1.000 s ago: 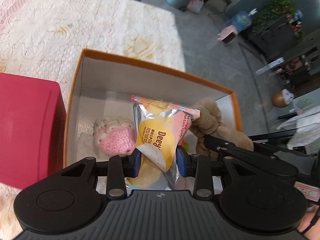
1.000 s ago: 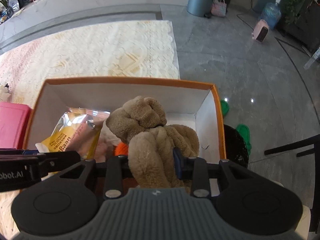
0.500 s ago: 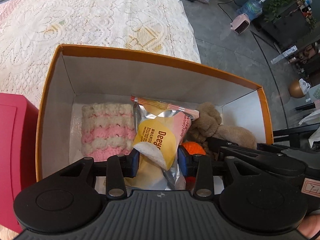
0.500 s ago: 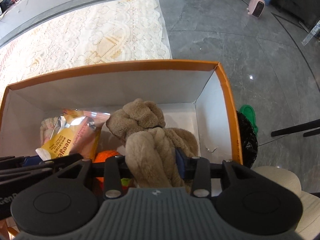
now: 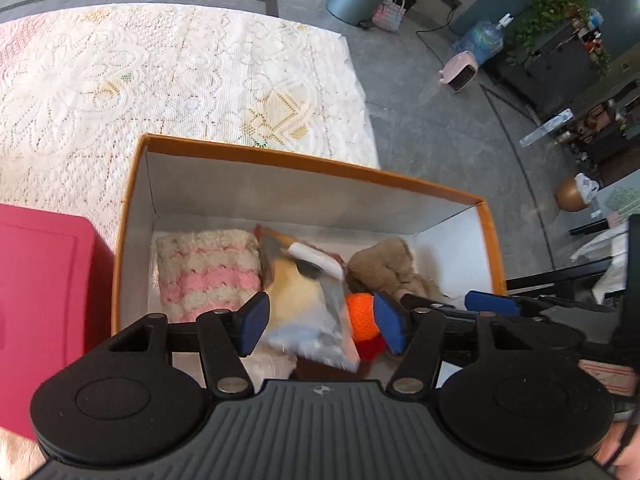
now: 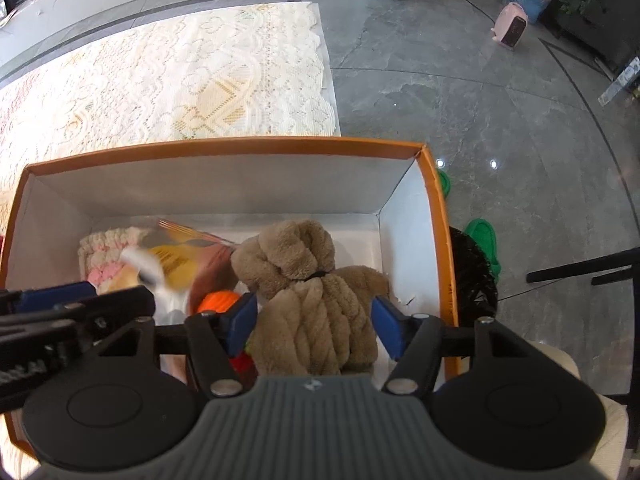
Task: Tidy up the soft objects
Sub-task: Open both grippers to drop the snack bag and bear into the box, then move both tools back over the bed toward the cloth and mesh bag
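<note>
An orange-rimmed box point(image 5: 304, 160) point(image 6: 224, 146) holds the soft things. A pink-and-white knitted piece point(image 5: 208, 276) point(image 6: 104, 252) lies at its left. Beside it a yellow snack packet point(image 5: 304, 300) point(image 6: 172, 264) is blurred and tipping down into the box, below my left gripper point(image 5: 322, 324), whose jaws are opening and clear of it. A brown plush toy point(image 6: 312, 300) point(image 5: 384, 264) rests at the right of the box, between the opening jaws of my right gripper point(image 6: 314, 326), with its pads just off the fur. An orange knitted ball point(image 5: 360, 316) point(image 6: 218, 300) lies between packet and plush.
A red box point(image 5: 44, 292) stands against the orange box's left side. A cream lace cloth point(image 5: 160, 80) point(image 6: 180, 80) covers the surface behind. Grey floor lies to the right, with a black bag point(image 6: 472, 276) and green slippers point(image 6: 484, 236) next to the box.
Both grippers' jaws have spread apart. The packet has slipped out of the left one and tipped into the box. The plush has come free of the right one and sits lower.
</note>
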`<state>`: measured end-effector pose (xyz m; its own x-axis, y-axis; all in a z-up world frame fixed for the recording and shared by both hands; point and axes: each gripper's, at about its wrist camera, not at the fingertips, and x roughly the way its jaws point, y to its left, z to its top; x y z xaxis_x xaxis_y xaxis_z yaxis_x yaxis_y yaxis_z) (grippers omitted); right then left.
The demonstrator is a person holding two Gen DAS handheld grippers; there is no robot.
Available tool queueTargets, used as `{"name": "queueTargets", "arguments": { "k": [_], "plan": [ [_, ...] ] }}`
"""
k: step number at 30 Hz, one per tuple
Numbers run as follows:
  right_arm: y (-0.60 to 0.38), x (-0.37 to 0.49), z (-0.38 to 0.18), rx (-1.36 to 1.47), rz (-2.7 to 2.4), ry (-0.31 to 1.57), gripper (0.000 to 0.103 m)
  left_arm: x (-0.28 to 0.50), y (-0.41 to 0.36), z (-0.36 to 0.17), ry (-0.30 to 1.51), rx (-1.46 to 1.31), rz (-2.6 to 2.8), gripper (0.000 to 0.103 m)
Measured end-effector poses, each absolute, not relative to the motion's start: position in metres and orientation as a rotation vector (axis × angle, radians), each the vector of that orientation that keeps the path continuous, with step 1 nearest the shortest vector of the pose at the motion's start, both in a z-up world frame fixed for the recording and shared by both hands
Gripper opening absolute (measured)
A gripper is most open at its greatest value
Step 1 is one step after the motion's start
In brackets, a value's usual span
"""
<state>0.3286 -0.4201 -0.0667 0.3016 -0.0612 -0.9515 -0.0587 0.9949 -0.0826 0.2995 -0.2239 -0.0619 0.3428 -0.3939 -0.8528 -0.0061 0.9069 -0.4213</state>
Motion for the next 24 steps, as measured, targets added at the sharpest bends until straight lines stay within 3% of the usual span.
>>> {"name": "queueTargets", "arguments": {
  "k": [13,24],
  "plan": [
    [-0.351,0.281,-0.026,-0.268,0.125,1.215,0.076,0.256,-0.158,-0.028,1.173,-0.369,-0.233,0.07],
    [-0.271,0.233,0.014,-0.298,0.298,1.114,0.076,0.203,-0.073,-0.017,1.098,-0.445,-0.178,0.07]
  ]
}}
